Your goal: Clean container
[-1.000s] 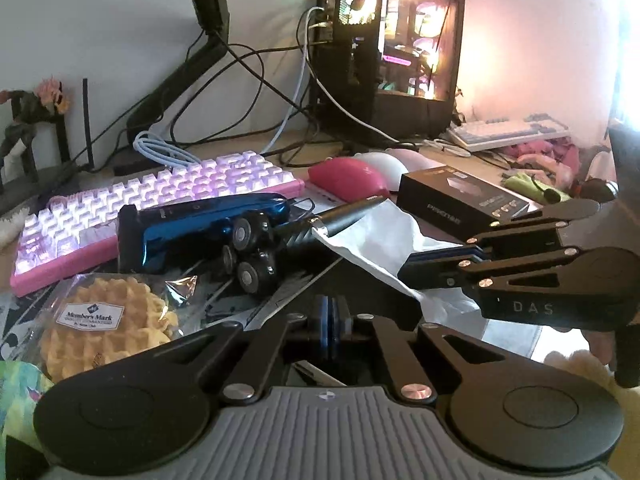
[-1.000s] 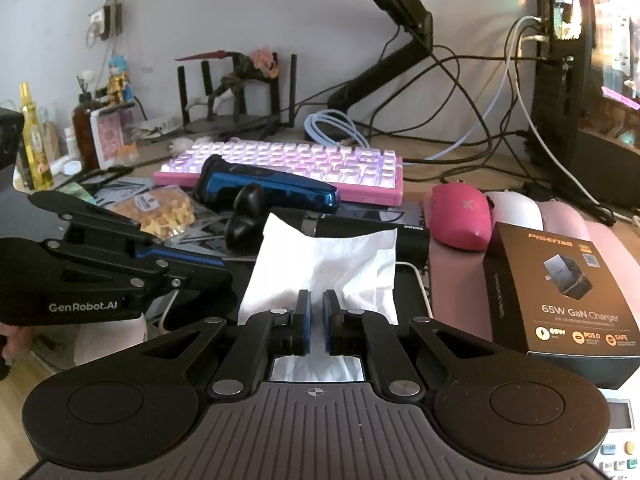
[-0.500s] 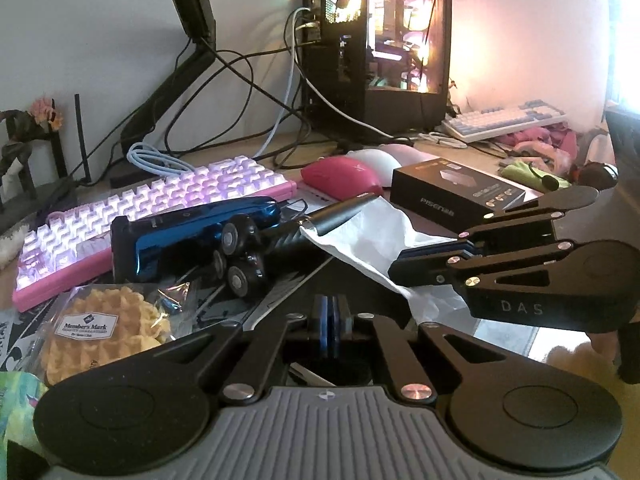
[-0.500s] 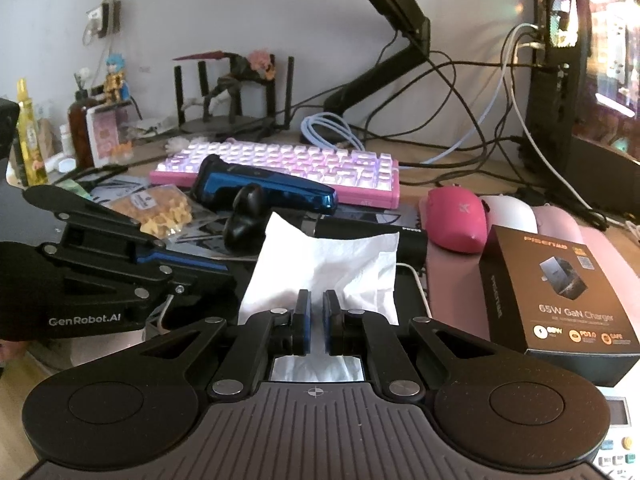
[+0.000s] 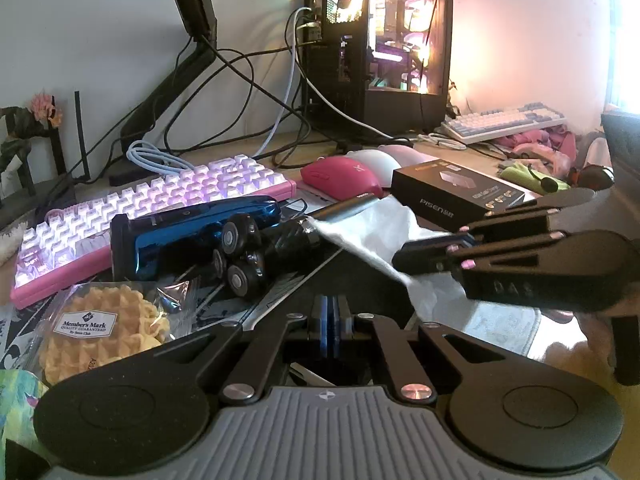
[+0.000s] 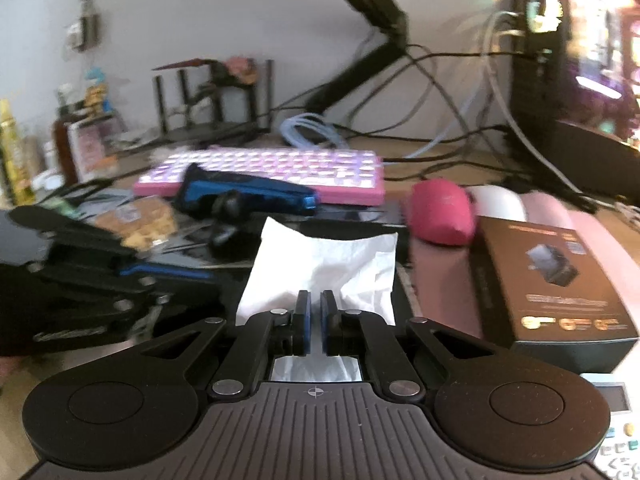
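Observation:
My right gripper [image 6: 315, 320] is shut on a white tissue [image 6: 332, 268] that stands up in front of its jaws. In the left wrist view that gripper [image 5: 404, 258] reaches in from the right with the tissue [image 5: 384, 236] hanging from its tip. My left gripper [image 5: 330, 326] is shut, with nothing visible between its jaws. In the right wrist view it [image 6: 212, 280] sits low at the left, beside the tissue. I see no container in either view.
A cluttered desk: pink keyboard [image 5: 152, 208], blue shaver [image 5: 192, 232] with round heads, black torch [image 5: 304, 232], wrapped waffle [image 5: 100, 328], pink mouse [image 5: 340, 180], white mouse [image 5: 376, 162], black charger box [image 5: 456, 192], PC tower [image 5: 376, 48], monitor arm [image 5: 176, 72] and cables.
Both cameras have tilted and shifted, the right one fast enough to blur. The right gripper with the tissue has dropped slightly in the left wrist view. Both stay shut.

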The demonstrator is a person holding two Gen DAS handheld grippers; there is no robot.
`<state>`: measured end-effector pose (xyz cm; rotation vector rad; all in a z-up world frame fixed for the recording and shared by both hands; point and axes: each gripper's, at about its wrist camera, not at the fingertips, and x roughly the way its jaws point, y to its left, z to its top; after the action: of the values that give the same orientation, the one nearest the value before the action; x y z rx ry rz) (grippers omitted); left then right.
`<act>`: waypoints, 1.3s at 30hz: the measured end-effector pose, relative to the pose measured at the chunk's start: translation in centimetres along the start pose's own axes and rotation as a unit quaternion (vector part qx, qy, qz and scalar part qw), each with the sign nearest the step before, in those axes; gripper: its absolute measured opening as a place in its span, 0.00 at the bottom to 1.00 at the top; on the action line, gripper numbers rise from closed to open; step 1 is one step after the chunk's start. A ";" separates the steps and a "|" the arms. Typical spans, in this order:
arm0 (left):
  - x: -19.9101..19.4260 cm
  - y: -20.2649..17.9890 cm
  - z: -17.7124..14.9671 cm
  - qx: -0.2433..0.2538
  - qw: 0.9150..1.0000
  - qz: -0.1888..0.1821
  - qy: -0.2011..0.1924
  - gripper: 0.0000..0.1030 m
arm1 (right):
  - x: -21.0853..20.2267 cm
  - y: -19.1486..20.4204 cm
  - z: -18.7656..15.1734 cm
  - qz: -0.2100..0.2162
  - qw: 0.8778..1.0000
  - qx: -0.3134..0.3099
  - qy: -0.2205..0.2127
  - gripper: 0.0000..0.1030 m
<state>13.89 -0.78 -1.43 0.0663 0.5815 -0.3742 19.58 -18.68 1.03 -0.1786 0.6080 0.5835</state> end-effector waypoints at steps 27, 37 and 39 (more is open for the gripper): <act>0.1 0.0 0.0 -0.001 1.000 -0.002 -0.001 0.08 | 0.4 0.3 0.2 -0.048 0.999 0.005 0.000 0.05; 0.0 -0.2 0.0 -0.003 1.000 -0.003 -0.001 0.08 | 0.6 0.9 0.2 -0.046 0.999 -0.012 0.001 0.07; 0.0 -0.1 0.0 -0.004 1.000 -0.004 -0.001 0.08 | 0.6 0.9 0.2 -0.043 0.999 -0.013 0.001 0.07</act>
<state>13.85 -0.88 -1.44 0.0559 0.5822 -0.3791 19.58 -17.52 0.85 -0.2282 0.5926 0.5075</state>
